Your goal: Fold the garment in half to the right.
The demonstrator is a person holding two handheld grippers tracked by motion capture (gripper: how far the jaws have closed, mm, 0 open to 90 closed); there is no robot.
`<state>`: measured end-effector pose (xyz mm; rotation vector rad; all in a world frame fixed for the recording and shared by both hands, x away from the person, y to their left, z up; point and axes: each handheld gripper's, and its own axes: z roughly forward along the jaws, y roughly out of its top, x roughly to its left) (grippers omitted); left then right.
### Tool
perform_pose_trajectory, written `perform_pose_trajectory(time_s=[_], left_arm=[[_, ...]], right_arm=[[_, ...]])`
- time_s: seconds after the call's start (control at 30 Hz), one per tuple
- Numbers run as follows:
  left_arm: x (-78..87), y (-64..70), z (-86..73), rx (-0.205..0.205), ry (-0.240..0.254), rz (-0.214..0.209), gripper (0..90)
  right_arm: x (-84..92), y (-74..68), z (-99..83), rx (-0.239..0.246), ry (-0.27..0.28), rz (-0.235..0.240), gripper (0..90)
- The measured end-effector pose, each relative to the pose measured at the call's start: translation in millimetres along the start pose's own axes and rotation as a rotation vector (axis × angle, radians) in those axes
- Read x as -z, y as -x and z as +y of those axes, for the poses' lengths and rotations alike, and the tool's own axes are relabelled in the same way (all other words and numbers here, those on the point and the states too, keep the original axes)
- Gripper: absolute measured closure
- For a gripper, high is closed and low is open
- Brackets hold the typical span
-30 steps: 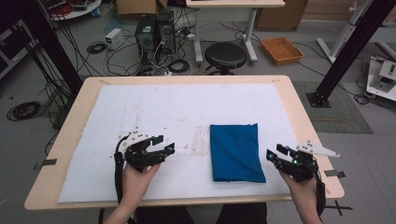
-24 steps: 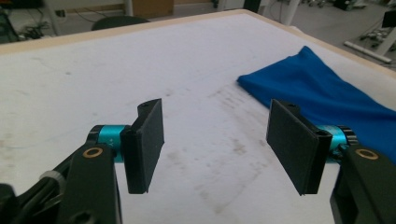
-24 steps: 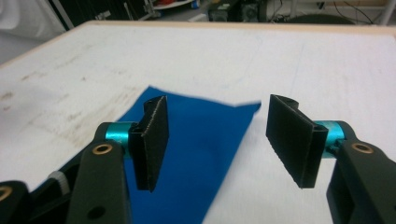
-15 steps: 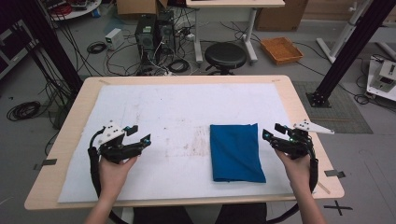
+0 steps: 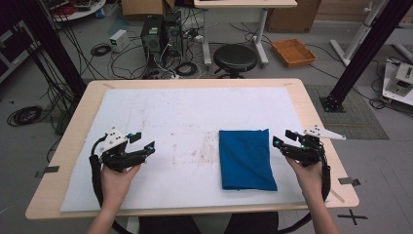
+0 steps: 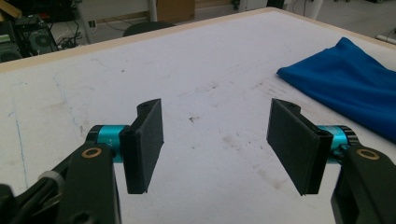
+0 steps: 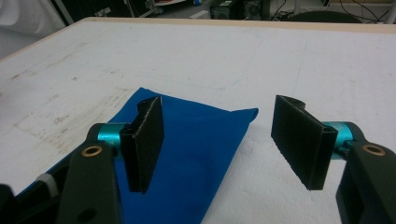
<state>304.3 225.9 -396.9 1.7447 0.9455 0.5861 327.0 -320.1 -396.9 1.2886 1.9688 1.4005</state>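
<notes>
Cloths: one blue cloth [image 5: 246, 159] | grippers: two, left gripper [image 5: 142, 142] agape, right gripper [image 5: 284, 138] agape, both empty

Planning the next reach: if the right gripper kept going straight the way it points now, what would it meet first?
Most likely the folded blue cloth. The right gripper, jaws open and empty, aims at the cloth's near edge; past it lies bare white table cover. Its height above the cloth is hard to judge.

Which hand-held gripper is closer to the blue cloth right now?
Right. The right hand-held gripper sits just off the blue cloth's right edge; the left hand-held gripper is well away, off its left side.
</notes>
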Motion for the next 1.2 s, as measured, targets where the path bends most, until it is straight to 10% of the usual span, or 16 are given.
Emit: perform_pose_trajectory(time_s=[1.2], left_arm=[[-3.2, 4.1, -2.5, -0.012, -0.014, -0.008, 36.3]], right_arm=[[-1.1, 4.3, -1.3, 0.003, -0.014, -0.018, 34.5]])
